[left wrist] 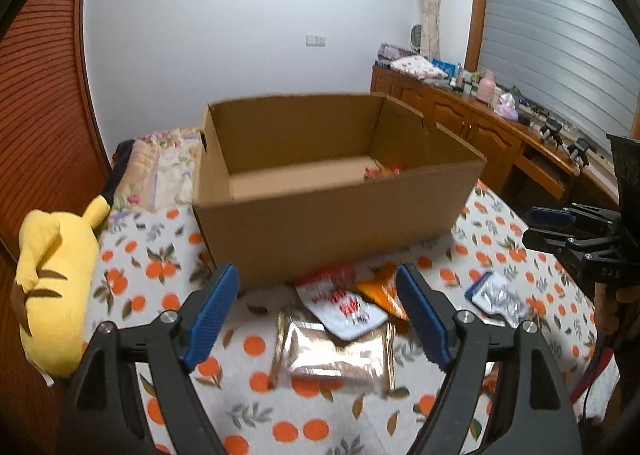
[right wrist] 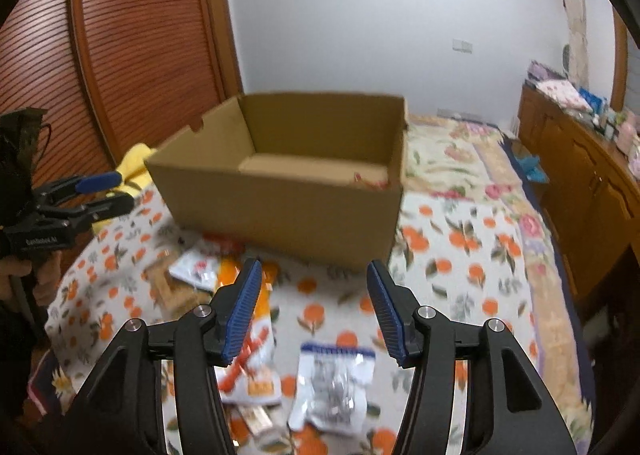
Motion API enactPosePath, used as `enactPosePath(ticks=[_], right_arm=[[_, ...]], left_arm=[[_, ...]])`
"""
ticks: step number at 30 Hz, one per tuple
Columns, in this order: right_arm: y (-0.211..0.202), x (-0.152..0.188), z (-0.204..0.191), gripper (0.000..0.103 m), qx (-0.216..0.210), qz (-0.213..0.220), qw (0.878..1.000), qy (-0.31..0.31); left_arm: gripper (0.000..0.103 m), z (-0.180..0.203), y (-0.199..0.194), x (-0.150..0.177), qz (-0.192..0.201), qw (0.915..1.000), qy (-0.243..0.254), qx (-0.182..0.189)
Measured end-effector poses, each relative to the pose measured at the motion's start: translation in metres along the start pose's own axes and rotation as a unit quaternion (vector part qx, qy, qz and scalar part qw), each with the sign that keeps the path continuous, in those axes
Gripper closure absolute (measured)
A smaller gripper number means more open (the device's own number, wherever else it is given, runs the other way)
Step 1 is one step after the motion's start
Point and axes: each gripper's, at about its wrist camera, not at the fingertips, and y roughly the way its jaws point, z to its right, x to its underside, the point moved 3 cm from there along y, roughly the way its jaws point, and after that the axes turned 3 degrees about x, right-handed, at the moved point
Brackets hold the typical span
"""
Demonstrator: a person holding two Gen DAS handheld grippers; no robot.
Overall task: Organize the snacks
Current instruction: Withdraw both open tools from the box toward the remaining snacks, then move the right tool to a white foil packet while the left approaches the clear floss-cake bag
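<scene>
Right wrist view: the right gripper (right wrist: 314, 309) hangs wide and empty over the silver-and-blue packet (right wrist: 334, 387) at lower centre. The left gripper (left wrist: 318, 313), also wide and empty, frames the clear biscuit pack (left wrist: 336, 355). This looks like a reach-to-pick step; next, lower and close on a packet, then carry it to the cardboard box (right wrist: 280, 211) just beyond, mid-frame.

The left gripper (left wrist: 316, 313) hangs wide apart above a clear-wrapped brown snack packet (left wrist: 334, 355), before the open brown cardboard box (left wrist: 320, 223).
</scene>
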Motion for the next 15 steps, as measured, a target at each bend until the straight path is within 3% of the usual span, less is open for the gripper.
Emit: enactPosePath(ticks=[15], right_arm=[[0.029,0.068,0.022,0.039,0.005,-0.076,0.997,0.032]], left_arm=[[0.021,0.013,0.041,0.049,-0.072,0.9974,0.004,0.002]])
